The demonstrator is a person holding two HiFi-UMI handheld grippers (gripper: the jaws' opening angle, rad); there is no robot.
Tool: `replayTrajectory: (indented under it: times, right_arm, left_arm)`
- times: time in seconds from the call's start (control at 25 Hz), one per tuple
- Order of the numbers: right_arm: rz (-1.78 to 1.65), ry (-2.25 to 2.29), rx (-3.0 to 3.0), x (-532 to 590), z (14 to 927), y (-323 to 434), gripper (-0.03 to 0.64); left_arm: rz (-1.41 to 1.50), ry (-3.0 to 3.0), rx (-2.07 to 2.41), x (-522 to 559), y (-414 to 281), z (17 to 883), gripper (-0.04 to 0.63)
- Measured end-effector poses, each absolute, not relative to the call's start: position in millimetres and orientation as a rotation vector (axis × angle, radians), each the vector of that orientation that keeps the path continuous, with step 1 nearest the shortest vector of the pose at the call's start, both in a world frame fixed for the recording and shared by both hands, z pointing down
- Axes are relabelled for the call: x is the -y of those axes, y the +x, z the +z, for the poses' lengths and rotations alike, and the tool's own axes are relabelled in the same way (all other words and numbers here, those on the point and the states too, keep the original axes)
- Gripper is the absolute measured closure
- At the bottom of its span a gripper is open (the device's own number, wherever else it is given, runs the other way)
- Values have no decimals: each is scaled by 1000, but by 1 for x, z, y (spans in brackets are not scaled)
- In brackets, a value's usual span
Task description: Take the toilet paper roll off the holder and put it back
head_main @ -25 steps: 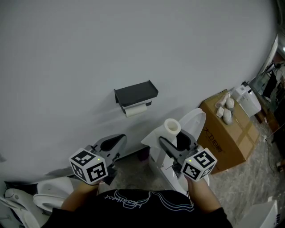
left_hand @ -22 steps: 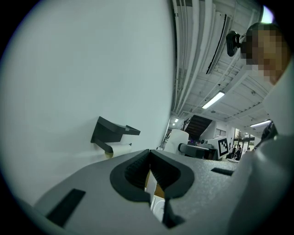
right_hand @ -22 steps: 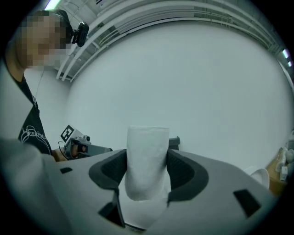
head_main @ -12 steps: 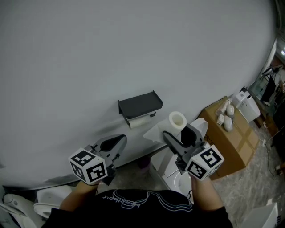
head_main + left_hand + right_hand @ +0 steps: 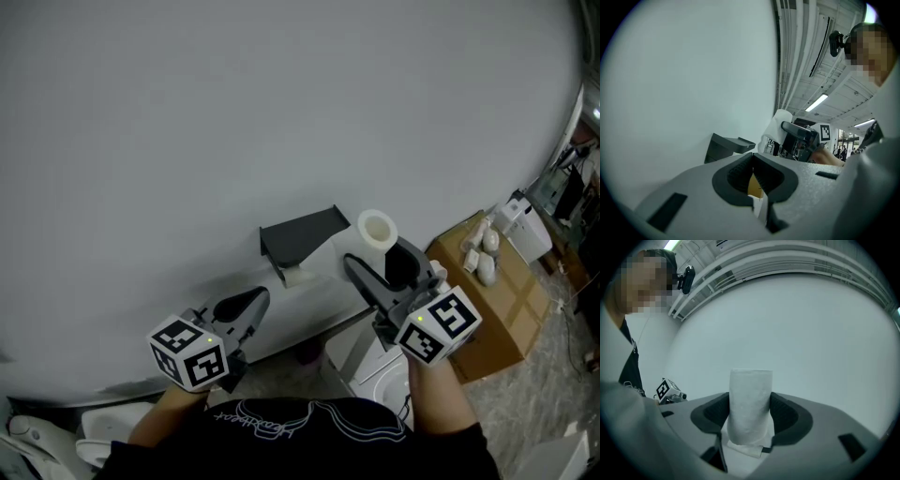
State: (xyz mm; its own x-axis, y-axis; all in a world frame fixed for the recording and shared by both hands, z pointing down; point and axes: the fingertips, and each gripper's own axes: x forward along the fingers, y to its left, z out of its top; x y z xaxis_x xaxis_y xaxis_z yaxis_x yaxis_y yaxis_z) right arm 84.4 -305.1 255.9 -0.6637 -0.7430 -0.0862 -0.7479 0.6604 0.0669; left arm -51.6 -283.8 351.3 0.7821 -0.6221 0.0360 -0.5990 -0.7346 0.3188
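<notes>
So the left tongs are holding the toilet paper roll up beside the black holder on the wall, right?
No: the right tongs hold the toilet paper roll up beside the black holder on the wall, as the right gripper view shows. The left tongs are shut, without it.

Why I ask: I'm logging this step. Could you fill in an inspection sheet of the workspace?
Surface: plain grey wall, bare apart from the holder.
Job's things: black holder on the wall; paper roll off it, upright between the right jaws.
Clutter: cardboard box with white lumps on top.
Grippers: right gripper shut on the paper roll; left gripper shut, empty.
Cables: nothing seen.
Surroundings: white toilet, partly hidden, below the holder.
</notes>
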Motion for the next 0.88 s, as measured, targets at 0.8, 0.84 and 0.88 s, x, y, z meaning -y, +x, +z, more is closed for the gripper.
replayTrajectory:
  times: [0.8, 0.84, 0.88]
  right_arm:
    - [96, -1337, -2907, 400, 289, 50, 348]
    - [87, -1338, -2916, 402, 291, 50, 348]
    - [80, -1336, -2925, 403, 294, 49, 348]
  left_arm:
    - [-102, 2608, 980, 323, -84, 370, 591]
    - [-104, 2605, 984, 324, -85, 370, 591]
    - [-107, 2604, 988, 326, -85, 369, 591]
